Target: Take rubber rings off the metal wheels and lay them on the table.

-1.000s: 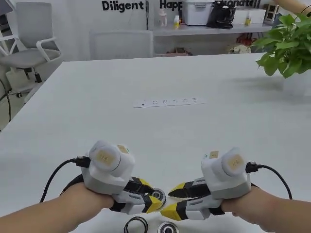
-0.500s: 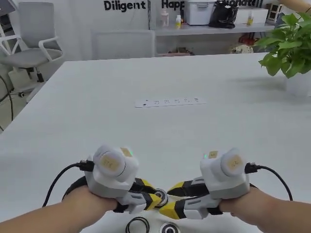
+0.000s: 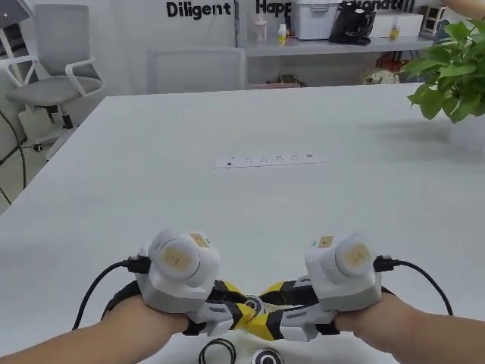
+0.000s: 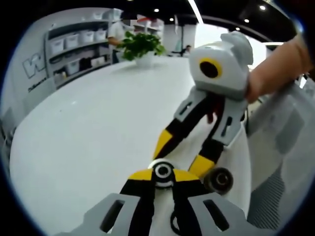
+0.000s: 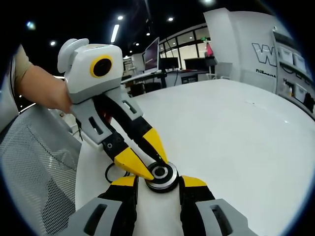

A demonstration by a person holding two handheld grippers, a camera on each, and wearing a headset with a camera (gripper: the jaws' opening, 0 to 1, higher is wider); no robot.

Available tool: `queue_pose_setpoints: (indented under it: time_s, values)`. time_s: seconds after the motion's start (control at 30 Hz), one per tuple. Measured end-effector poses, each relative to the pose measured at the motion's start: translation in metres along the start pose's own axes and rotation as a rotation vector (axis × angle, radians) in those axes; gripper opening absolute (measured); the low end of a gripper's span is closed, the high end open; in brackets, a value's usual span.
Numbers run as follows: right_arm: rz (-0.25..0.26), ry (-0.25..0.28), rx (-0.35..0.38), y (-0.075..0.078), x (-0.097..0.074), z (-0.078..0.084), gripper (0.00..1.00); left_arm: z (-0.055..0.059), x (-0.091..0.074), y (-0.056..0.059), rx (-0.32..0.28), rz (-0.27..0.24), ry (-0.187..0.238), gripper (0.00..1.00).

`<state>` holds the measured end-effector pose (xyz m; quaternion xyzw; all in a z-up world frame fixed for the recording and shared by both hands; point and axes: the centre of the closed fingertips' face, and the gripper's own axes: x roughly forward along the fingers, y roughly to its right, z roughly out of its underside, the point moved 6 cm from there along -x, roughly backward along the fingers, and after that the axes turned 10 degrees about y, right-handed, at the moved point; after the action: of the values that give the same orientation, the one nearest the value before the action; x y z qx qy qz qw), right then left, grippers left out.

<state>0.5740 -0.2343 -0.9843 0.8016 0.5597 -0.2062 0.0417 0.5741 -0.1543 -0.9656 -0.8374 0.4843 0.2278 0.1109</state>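
Item: metal wheel (image 3: 252, 306), at the 6 o'clock edge of the desk (image 3: 250, 220).
Left tongs (image 4: 163, 178): clamped on the wheel.
Right tongs (image 5: 160, 184): spread, with a tip on either side of the wheel, not pinching.
Risk: the tips may skid on bare metal and twist the wheel loose, dropping it onto the loose rubber ring (image 3: 216, 352) or the second wheel (image 3: 264, 356), at its 7 and 6 o'clock.
Pose: nose to nose, left from 9 o'clock, right from 3 o'clock, both low.
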Motion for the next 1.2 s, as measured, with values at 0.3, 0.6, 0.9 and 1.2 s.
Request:
queue_pose_setpoints:
  time_s: [0.3, 0.6, 0.9, 1.2]
  values:
    - [0.018, -0.001, 0.034, 0.004, -0.003, 0.004, 0.26, 0.0, 0.0, 0.0, -0.012, -0.009, 0.007, 0.14]
    - [0.017, 0.001, 0.054, 0.003, -0.007, 0.005, 0.23, 0.001, 0.0, 0.001, -0.015, -0.009, 0.011, 0.13]
    - [0.019, -0.01, 0.043, 0.003, -0.012, 0.006, 0.18, 0.001, -0.001, 0.001, -0.019, -0.011, 0.014, 0.13]
    - [0.015, -0.025, -0.031, 0.002, -0.013, 0.005, 0.16, 0.001, -0.001, 0.001, -0.019, -0.013, 0.013, 0.13]
